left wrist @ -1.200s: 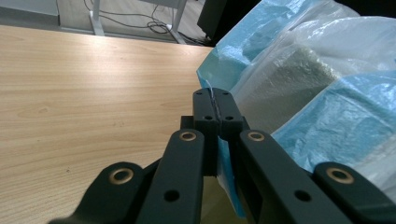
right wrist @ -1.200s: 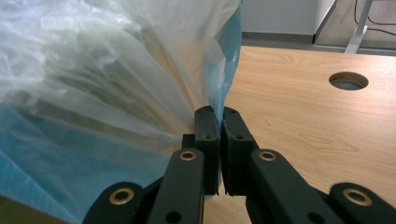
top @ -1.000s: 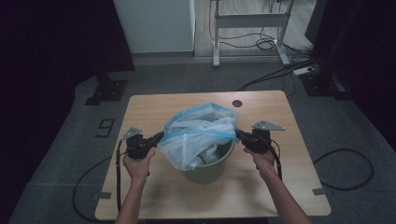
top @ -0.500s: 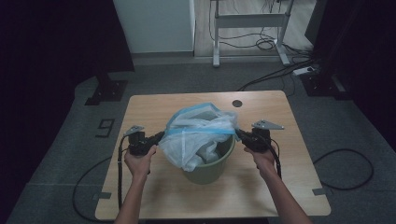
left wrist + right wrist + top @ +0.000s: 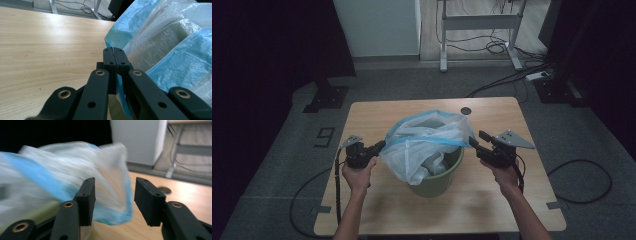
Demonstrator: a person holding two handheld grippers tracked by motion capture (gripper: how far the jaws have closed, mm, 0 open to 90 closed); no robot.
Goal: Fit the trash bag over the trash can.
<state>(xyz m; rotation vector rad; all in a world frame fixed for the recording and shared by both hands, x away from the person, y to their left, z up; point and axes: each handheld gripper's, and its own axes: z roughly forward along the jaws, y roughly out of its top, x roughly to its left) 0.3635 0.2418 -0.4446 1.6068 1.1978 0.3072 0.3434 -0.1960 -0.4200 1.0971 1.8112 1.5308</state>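
A pale blue see-through plastic bag [image 5: 427, 140] sits in a green bucket [image 5: 437, 182] at the middle of the wooden table [image 5: 492, 200]. My left gripper [image 5: 381, 145] is left of the bucket. It is shut on the bag's rim, and a thin fold of film shows between its closed jaws [image 5: 114, 53] beside the bag [image 5: 175, 62]. My right gripper [image 5: 476, 140] is at the bucket's right side, and its jaws have just been opening. They stand apart [image 5: 113, 187], with the blurred bag [image 5: 50, 170] beyond them and its corner in the gap, untouched by the pads.
A round cable hole [image 5: 466, 110] lies in the table behind the bucket. On the floor are black cables [image 5: 582, 172], a desk frame [image 5: 477, 30] and a white cabinet [image 5: 377, 27] at the back. A floor mark shaped like a 9 [image 5: 326, 136] lies left of the table.
The right gripper's jaws have come apart and let go of the bag's right edge, and that hand has lifted a little. The bag now sags toward the left gripper, which stayed put.
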